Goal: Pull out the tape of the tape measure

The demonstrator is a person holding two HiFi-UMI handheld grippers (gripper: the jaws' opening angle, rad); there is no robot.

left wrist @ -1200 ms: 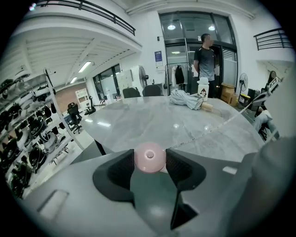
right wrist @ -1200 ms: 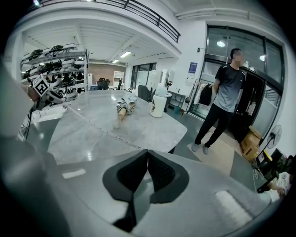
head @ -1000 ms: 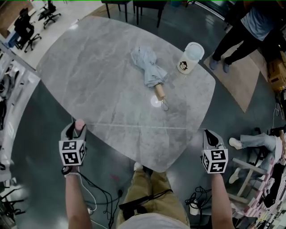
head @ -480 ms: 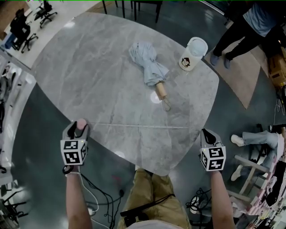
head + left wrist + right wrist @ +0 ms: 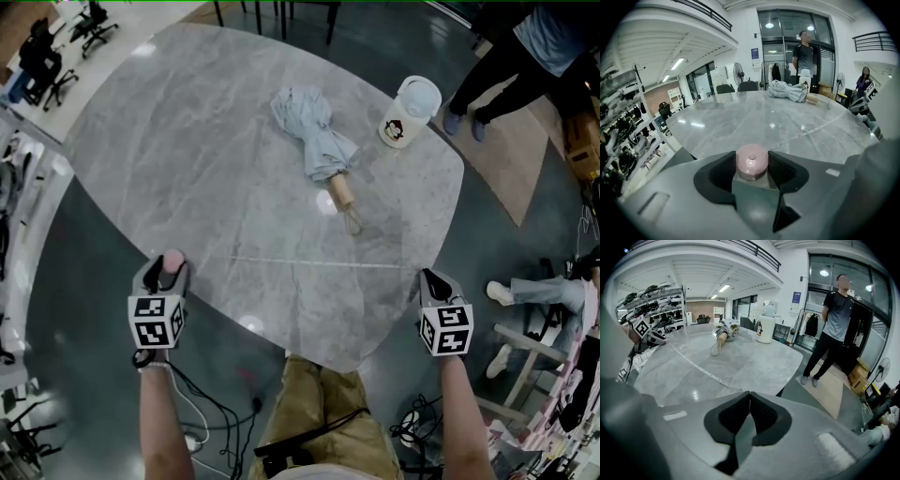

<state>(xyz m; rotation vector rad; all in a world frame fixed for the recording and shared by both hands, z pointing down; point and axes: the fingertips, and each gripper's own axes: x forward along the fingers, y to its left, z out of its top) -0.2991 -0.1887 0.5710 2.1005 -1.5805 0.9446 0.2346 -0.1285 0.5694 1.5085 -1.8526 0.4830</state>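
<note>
A small round pink tape measure (image 5: 171,263) sits between the jaws of my left gripper (image 5: 167,272) at the table's near left edge. In the left gripper view the pads press on both sides of the tape measure (image 5: 751,160). Its thin white tape (image 5: 300,262) runs taut across the near part of the grey marble table (image 5: 187,141) to my right gripper (image 5: 433,281). That gripper is shut on the tape's end at the near right edge. In the right gripper view the tape (image 5: 698,366) leads straight into the closed jaws.
A folded pale blue umbrella (image 5: 314,131) with a wooden handle lies mid-table. A white lidded cup (image 5: 408,112) stands at the far right edge. A person (image 5: 525,56) stands beyond the table on the right. Cables (image 5: 216,403) trail on the floor by my legs.
The head view has shifted slightly. Both grippers and the stretched tape stay as they were.
</note>
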